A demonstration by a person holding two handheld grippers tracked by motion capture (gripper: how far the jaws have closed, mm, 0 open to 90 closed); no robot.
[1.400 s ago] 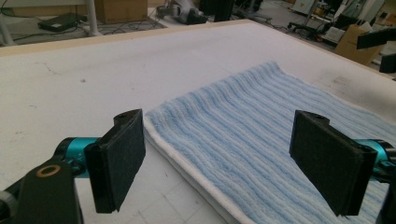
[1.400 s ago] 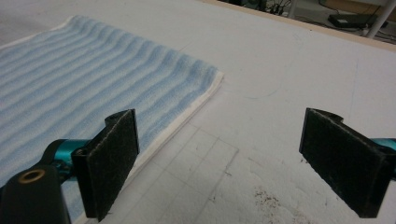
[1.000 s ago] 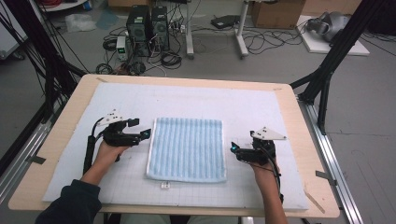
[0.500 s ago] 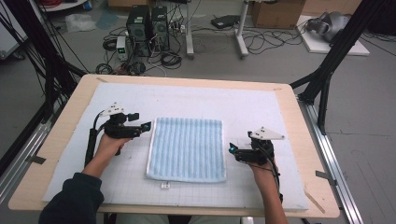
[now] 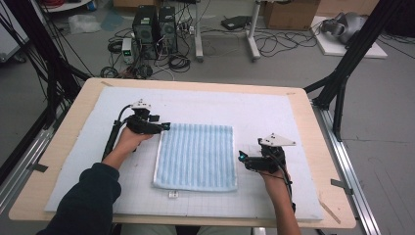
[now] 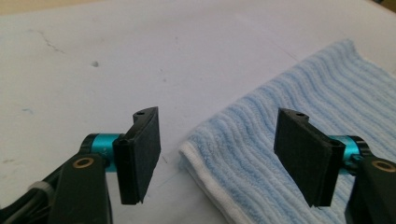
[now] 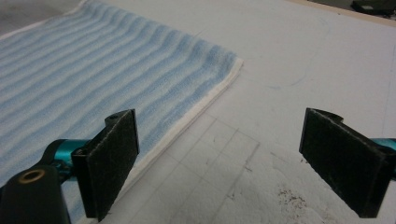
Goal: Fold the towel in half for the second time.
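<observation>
The towel [image 5: 196, 155] is pale blue with fine ribbed stripes and a white hem, folded flat into a near-square whose slightly longer axis and stripes run away from the person. Its corner lies between the jaws of the left gripper [image 5: 164, 127], which have just been closing but are not yet pinching it, while the right gripper [image 5: 240, 156] is released just beside the opposite edge. Under it lies a white padded mat [image 5: 274, 115] on the wooden counter [image 5: 320, 147], with computer towers [image 5: 155, 23] and cables on the floor beyond.

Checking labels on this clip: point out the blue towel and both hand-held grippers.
blue towel [image 5: 196, 155]: high view, middle of the cloth.
left hand-held gripper [image 6: 217, 156]: left gripper view, gap between jaws.
right hand-held gripper [image 7: 219, 161]: right gripper view, gap between jaws.
</observation>
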